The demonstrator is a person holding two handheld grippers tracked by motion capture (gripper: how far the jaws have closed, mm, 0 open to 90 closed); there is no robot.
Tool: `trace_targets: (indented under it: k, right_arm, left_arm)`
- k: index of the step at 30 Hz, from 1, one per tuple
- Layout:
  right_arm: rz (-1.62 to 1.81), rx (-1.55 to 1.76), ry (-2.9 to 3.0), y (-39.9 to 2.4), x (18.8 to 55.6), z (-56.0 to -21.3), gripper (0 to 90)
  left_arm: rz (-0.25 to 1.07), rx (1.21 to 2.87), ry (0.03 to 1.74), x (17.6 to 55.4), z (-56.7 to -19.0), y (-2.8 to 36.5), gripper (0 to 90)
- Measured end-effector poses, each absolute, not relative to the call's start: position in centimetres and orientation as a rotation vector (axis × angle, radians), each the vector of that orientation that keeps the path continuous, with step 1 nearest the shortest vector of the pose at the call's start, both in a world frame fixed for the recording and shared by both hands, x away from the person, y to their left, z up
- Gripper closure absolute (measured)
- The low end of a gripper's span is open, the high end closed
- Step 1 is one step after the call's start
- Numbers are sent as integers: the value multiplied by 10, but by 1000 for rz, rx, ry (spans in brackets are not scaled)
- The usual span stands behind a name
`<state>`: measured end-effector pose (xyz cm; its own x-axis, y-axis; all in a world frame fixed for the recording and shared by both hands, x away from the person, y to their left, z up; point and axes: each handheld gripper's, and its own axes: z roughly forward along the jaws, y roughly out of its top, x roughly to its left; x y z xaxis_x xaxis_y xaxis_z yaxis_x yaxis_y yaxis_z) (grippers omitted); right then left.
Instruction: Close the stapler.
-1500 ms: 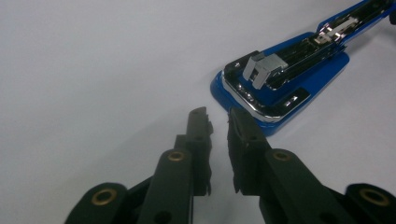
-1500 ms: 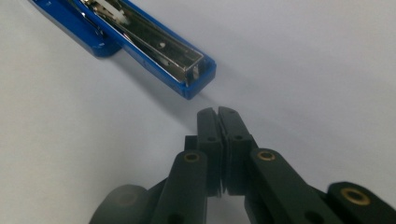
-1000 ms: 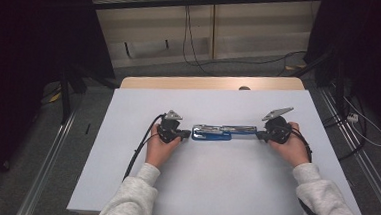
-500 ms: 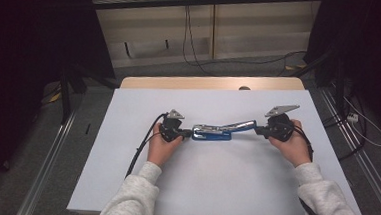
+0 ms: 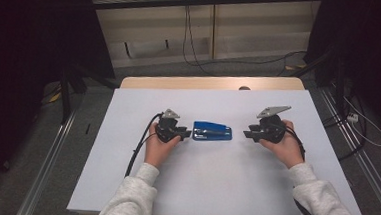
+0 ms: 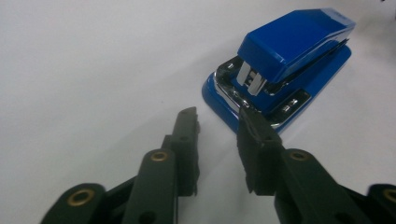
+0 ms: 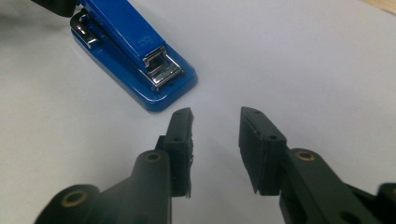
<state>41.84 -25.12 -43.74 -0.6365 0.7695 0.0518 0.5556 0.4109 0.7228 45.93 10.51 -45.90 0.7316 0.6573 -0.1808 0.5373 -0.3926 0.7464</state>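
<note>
A blue stapler point(image 5: 212, 131) lies closed and flat on the white table point(image 5: 198, 188), between my two grippers. My left gripper point(image 5: 188, 134) points at its left end from just short of it. Its jaws have just been opening and nothing is between them. In the left gripper view the stapler point(image 6: 285, 60) shows its hinge end just past the open left gripper point(image 6: 217, 114). My right gripper point(image 5: 246, 134) stands a little to the right of the stapler. Its jaws have also just been opening, with only bare table between them. In the right gripper view the stapler point(image 7: 133, 51) lies ahead and to the left of the right gripper point(image 7: 215, 114).
A wooden strip point(image 5: 205, 83) runs along the table's far edge. Cables point(image 5: 197, 53) lie on the floor behind it. Metal rails point(image 5: 50, 159) run along both sides of the table. White tabletop stretches in front of the hands.
Earlier the stapler was stretched open between both grippers, each shut on one end. Now it lies closed on the table, both grippers have let go, and the right hand has drawn back to the right.
</note>
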Motion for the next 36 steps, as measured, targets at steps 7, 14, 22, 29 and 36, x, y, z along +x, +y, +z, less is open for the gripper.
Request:
trace_targets:
  k: [7,14,22,29,36]
  right_arm:
    - [1095,1188,2392,-255,410,-440,462]
    - [1138,1226,2376,-260,398,-438,357]
    - [1132,1230,2375,-261,386,-439,263]
    - [1133,1234,2384,-265,373,-439,228]
    - [1130,1236,2388,-269,360,-438,185]
  left_arm:
    - [158,2045,904,447,-448,118,400]
    - [155,2030,883,434,-440,133,275]
    - [142,2018,893,426,-437,146,183]
    - [158,2015,898,414,-435,158,135]
    - [159,1984,902,403,-430,170,125]
